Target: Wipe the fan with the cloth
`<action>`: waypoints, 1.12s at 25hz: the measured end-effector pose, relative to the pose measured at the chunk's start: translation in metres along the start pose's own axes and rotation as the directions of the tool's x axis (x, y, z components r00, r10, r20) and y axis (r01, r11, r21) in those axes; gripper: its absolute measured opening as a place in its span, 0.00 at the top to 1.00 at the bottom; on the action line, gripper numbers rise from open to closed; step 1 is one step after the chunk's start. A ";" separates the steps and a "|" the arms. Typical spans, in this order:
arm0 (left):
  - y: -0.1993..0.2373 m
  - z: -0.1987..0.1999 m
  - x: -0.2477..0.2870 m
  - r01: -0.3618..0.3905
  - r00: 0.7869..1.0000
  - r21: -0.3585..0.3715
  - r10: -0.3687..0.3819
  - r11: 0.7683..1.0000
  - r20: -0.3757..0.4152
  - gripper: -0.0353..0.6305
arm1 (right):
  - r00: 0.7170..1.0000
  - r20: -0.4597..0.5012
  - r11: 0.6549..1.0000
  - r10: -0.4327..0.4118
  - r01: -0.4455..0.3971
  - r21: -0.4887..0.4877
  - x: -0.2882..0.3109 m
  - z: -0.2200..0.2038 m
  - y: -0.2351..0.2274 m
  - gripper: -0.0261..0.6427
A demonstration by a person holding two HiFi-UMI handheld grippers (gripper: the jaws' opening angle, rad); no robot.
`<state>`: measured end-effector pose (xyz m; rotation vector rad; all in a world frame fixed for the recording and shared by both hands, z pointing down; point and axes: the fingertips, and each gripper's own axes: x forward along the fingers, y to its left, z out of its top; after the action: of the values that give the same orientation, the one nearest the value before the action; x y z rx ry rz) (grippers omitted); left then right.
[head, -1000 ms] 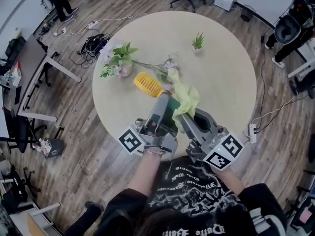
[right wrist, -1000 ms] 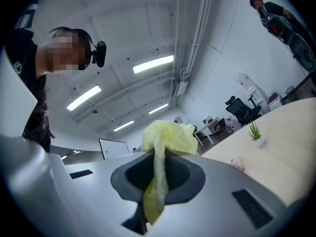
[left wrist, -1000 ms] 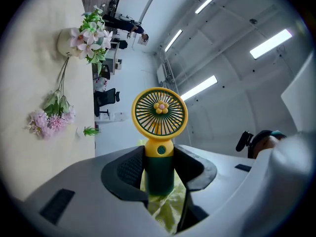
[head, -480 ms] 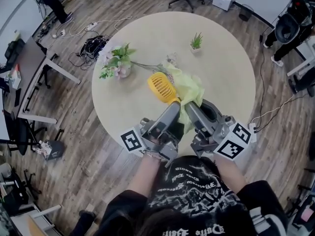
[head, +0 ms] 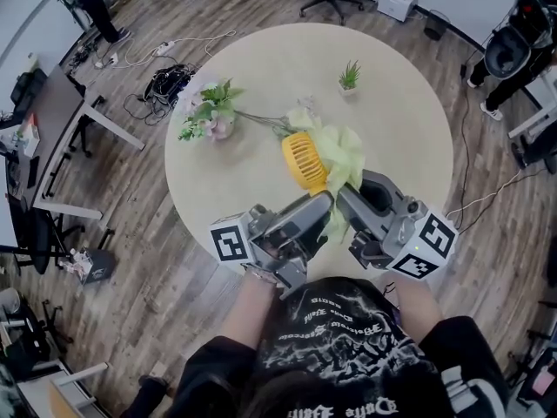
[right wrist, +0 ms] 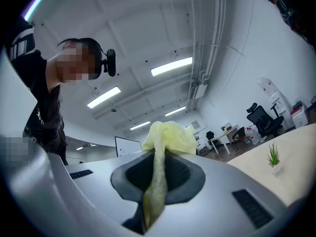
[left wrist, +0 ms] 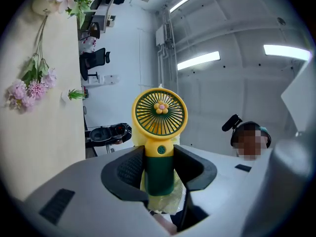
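Above the round table (head: 261, 85), at frame centre, the left gripper (left wrist: 159, 174) clamps the fan (left wrist: 159, 113) and the right gripper (right wrist: 157, 177) pinches the cloth (right wrist: 169, 136). Hard rubbing could twist the fan loose

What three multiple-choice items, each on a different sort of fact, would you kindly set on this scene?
1. Where does the small potted plant stand?
A. on the floor
B. on the round table
C. on an office chair
2. What colour is the head of the fan?
A. yellow
B. red
C. blue
3. What state are the right tongs in?
A. open and empty
B. shut on a pen
C. shut on the cloth

Answers: 1 B, the head view shows it on the tabletop's far side; 2 A, the left gripper view shows a yellow grille; 3 C, the right gripper view shows them pinching the pale yellow cloth.
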<state>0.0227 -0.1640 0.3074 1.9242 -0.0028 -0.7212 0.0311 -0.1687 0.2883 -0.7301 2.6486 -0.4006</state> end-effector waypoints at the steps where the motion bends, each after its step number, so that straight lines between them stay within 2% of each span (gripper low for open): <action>1: 0.000 -0.001 0.000 -0.001 1.000 0.001 0.001 1.000 -0.003 0.65 | 1.000 0.002 1.000 0.006 -0.006 -0.016 0.000 0.001 0.001 0.90; 5: 0.004 -0.011 -0.002 -0.042 0.998 0.030 0.043 0.999 -0.040 0.65 | 0.999 0.017 0.998 0.041 -0.040 -0.052 -0.002 0.008 0.005 0.90; 10: 0.011 -0.019 -0.008 -0.107 0.991 0.061 0.111 0.992 -0.076 0.65 | 0.994 -0.103 0.972 0.034 -0.057 -0.227 0.001 0.003 0.013 0.90; 15: 0.021 -0.030 -0.011 -0.209 0.963 0.146 0.230 0.967 -0.144 0.65 | 0.993 -0.120 0.959 -0.002 -0.032 -0.281 0.008 0.010 0.009 0.90; 19: 0.031 -0.023 -0.016 -0.282 0.935 0.196 0.315 0.939 -0.163 0.65 | 0.982 -0.183 0.928 -0.056 -0.016 -0.373 0.019 0.005 -0.001 0.90; 21: 0.033 -0.026 -0.017 -0.298 0.916 0.247 0.349 0.922 -0.197 0.65 | 0.984 -0.164 0.932 -0.065 0.001 -0.362 0.021 0.010 -0.005 0.90; 24: 0.031 -0.037 -0.013 -0.286 0.892 0.321 0.373 0.903 -0.255 0.65 | 0.990 -0.128 0.959 -0.057 0.019 -0.282 0.024 0.022 -0.016 0.90; 28: 0.026 -0.045 -0.010 -0.220 0.899 0.325 0.320 0.920 -0.297 0.65 | 0.991 -0.133 0.988 -0.035 0.014 -0.154 0.026 0.026 -0.035 0.90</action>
<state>0.0442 -0.1355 0.3463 2.2470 -0.1650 -0.1916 0.0361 -0.2160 0.2710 -0.8095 2.8245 -0.2640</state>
